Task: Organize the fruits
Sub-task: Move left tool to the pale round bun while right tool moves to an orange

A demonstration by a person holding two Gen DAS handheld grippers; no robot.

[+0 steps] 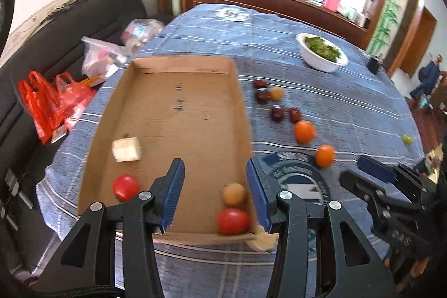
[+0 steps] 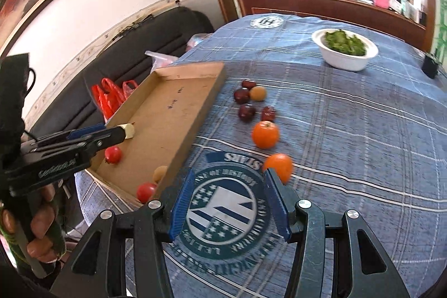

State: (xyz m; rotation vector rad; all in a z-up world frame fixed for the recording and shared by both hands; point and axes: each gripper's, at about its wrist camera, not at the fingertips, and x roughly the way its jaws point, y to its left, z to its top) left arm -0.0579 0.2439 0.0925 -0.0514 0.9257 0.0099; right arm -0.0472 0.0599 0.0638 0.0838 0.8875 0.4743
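A shallow cardboard tray (image 1: 181,91) (image 2: 167,113) lies on the blue plaid tablecloth. In it are two red tomatoes (image 1: 126,186) (image 1: 232,221), a tan round fruit (image 1: 234,194) and a pale cube (image 1: 127,149). On the cloth right of the tray lie two oranges (image 2: 265,134) (image 2: 278,166), several dark red fruits (image 2: 246,112) and a tan fruit (image 2: 257,93). My left gripper (image 1: 215,194) is open and empty above the tray's near end. My right gripper (image 2: 227,204) is open and empty over the cloth's round emblem, its right finger just short of the nearer orange.
A white bowl of greens (image 2: 345,49) stands at the far right of the table. A small yellow-green fruit (image 1: 408,139) lies near the right edge. A black sofa (image 1: 36,68) with red bags (image 1: 50,105) runs along the left. A wooden sideboard (image 2: 321,4) stands behind.
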